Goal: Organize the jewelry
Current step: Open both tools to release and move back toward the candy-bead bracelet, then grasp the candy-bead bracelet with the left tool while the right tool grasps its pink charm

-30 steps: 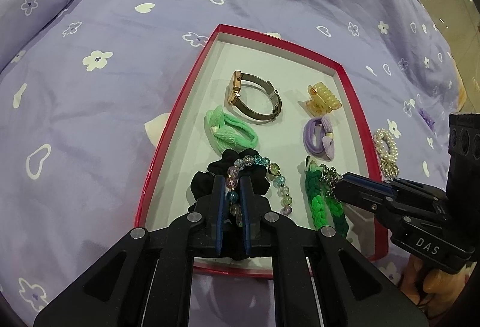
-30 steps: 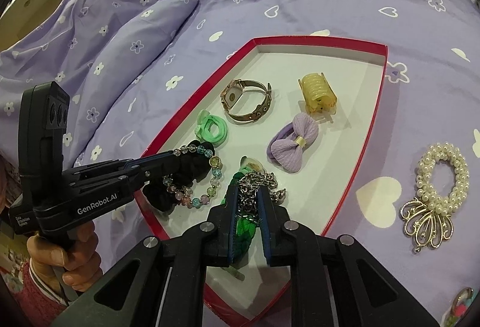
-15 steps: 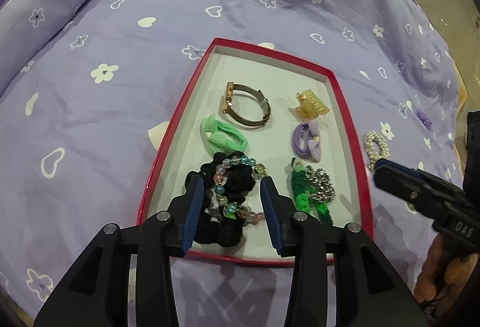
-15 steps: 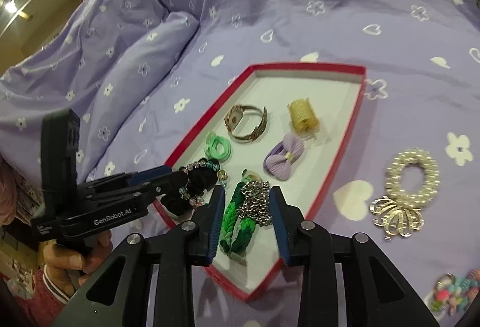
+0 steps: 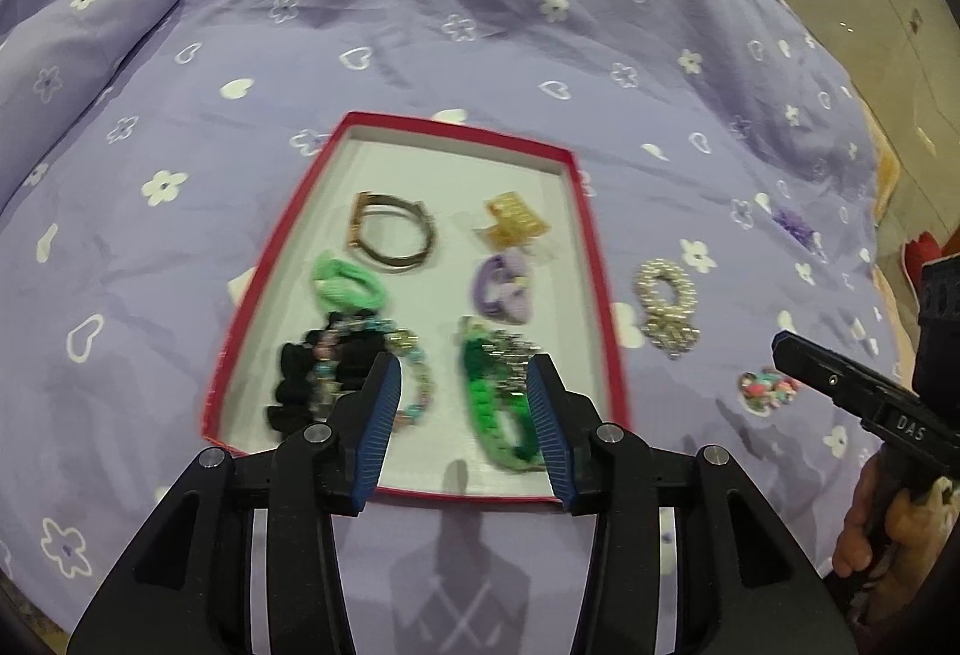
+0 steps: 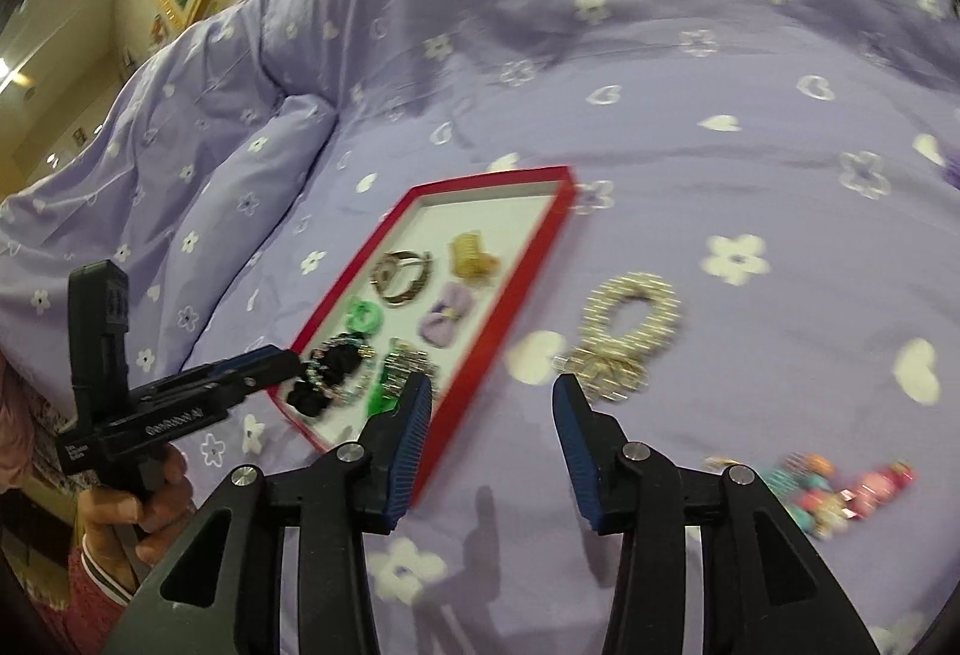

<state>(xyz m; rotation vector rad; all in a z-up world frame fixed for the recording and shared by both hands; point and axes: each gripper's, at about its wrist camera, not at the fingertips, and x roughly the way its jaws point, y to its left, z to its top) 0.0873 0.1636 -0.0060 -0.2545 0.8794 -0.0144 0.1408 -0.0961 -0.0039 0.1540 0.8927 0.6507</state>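
Both grippers (image 5: pixel 461 418) (image 6: pixel 492 445) withdrawn beyond tray rim (image 5: pixel 600 295).

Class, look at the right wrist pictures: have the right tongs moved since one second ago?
Yes. The right tongs have opened, pulled back and swung right off the red tray, now nearer the pearl bracelet on the bedspread.

Purple bedspread (image 5: pixel 540 54) carries red tray (image 5: pixel 600 295), pearl bracelet (image 5: pixel 666 307), colourful bead piece (image 5: pixel 768 392).
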